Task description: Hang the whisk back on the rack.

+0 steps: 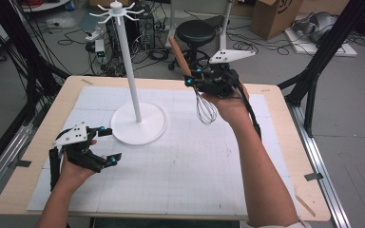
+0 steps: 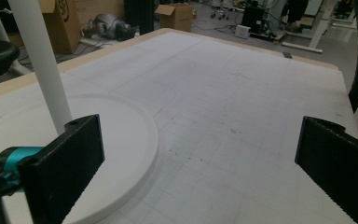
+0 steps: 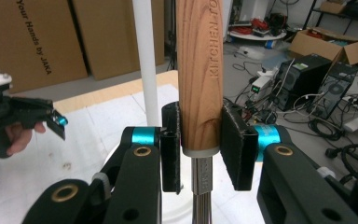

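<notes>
Whisk handle: long light-brown wooden handle (image 3: 199, 70), smooth, visible grain, printed lettering.
Whisk wires: thin shiny metal wire loops (image 1: 205, 110).
Stand: tall white plastic hook stand (image 1: 134, 90), smooth, matt.
Gripper pads: right gripper's (image 3: 200, 148) black ribbed plastic pads (image 3: 237, 144), matt.
Table cover: white gridded paper-like sheet (image 1: 190, 161), matt, lightly smudged.
Tabletop: pale wooden board (image 1: 24, 175), smooth.

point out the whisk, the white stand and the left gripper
whisk (image 3: 199, 70), right gripper view, wooden handle
white stand (image 1: 132, 83), high view, its pole
left gripper (image 1: 110, 145), high view, midway between its fingertips
</notes>
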Demonstrator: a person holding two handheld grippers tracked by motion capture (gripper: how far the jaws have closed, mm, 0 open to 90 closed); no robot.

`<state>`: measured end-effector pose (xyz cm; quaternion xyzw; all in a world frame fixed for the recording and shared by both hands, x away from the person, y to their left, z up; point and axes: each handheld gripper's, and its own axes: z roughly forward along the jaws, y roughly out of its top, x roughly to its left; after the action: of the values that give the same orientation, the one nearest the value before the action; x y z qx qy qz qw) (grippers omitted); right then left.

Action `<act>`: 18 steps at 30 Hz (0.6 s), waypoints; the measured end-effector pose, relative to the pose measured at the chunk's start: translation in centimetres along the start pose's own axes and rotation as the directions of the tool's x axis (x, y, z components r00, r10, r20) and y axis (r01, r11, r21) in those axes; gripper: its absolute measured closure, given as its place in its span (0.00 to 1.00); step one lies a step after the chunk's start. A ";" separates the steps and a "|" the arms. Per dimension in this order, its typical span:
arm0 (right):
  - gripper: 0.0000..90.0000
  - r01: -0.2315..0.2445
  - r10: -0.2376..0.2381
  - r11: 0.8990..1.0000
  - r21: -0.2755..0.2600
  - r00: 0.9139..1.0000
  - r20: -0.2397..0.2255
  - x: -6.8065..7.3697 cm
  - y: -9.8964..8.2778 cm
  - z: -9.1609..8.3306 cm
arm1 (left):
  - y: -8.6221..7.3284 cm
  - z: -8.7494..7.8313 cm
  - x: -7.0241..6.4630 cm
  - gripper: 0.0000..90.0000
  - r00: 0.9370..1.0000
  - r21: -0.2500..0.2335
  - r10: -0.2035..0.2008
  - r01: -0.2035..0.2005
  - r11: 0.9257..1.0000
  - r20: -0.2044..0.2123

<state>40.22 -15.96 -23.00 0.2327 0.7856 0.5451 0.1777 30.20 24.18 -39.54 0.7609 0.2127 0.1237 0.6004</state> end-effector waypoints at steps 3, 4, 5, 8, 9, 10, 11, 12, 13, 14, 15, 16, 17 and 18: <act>0.79 0.001 -0.001 1.000 -0.007 1.000 0.006 0.0 0.7 0.4 | 0.0 -0.1 0.0 0.02 1.000 -0.001 -0.002 0.002 1.000 0.000; 0.79 -0.001 0.001 1.000 -0.006 1.000 0.011 0.0 0.9 0.5 | 0.0 -0.1 0.0 0.02 1.000 0.000 -0.002 0.002 1.000 0.000; 0.79 -0.001 0.001 1.000 -0.005 1.000 0.011 0.1 1.1 0.6 | 0.0 -0.1 0.0 0.02 1.000 0.001 -0.003 0.003 1.000 -0.001; 0.79 0.000 0.000 1.000 -0.008 1.000 0.015 0.1 1.9 0.9 | 0.0 0.0 0.0 0.02 1.000 0.001 -0.001 0.001 1.000 -0.001; 0.79 0.001 -0.001 1.000 -0.013 1.000 0.017 0.1 2.2 1.0 | 0.0 0.0 0.0 0.02 1.000 0.000 -0.002 0.002 1.000 0.000; 0.79 0.000 0.000 1.000 -0.015 1.000 0.014 0.1 2.4 1.1 | 0.0 0.0 -0.1 0.02 1.000 0.001 -0.002 0.002 1.000 -0.001; 0.79 0.003 -0.003 1.000 -0.014 1.000 0.013 0.0 2.6 1.2 | 0.0 0.0 -0.1 0.02 1.000 0.001 -0.004 0.004 1.000 -0.002; 0.79 0.007 -0.007 1.000 -0.013 1.000 0.015 0.0 2.9 1.3 | 0.0 0.0 -0.1 0.02 1.000 0.001 -0.004 0.004 1.000 -0.002; 0.79 0.008 -0.008 1.000 -0.013 1.000 0.015 0.0 3.1 1.4 | 0.0 0.0 -0.1 0.02 1.000 0.002 -0.001 0.001 1.000 -0.001; 0.79 0.012 -0.011 1.000 -0.014 1.000 0.014 0.0 3.4 1.5 | 0.0 0.0 -0.1 0.02 1.000 0.001 -0.002 0.002 1.000 -0.003; 0.79 0.011 -0.011 1.000 -0.016 1.000 0.014 0.0 3.6 1.6 | 0.0 -0.1 -0.1 0.02 1.000 0.000 -0.001 0.001 1.000 -0.004; 0.79 0.014 -0.013 1.000 -0.015 1.000 0.013 0.0 3.8 1.7 | 0.0 -0.1 0.0 0.02 1.000 -0.001 -0.002 0.002 1.000 -0.004; 0.79 0.015 -0.015 1.000 -0.014 1.000 0.016 0.0 4.0 1.7 | 0.0 -0.1 0.0 0.02 1.000 -0.001 -0.003 0.003 1.000 -0.004; 0.79 0.015 -0.015 1.000 -0.012 1.000 0.013 0.0 4.1 1.8 | 0.0 -0.1 0.0 0.02 1.000 -0.002 -0.004 0.004 1.000 -0.003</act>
<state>41.92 -13.36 -19.74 0.2293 0.7828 0.5469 0.1885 30.17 24.28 -39.52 0.7598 0.2150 0.1239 0.6009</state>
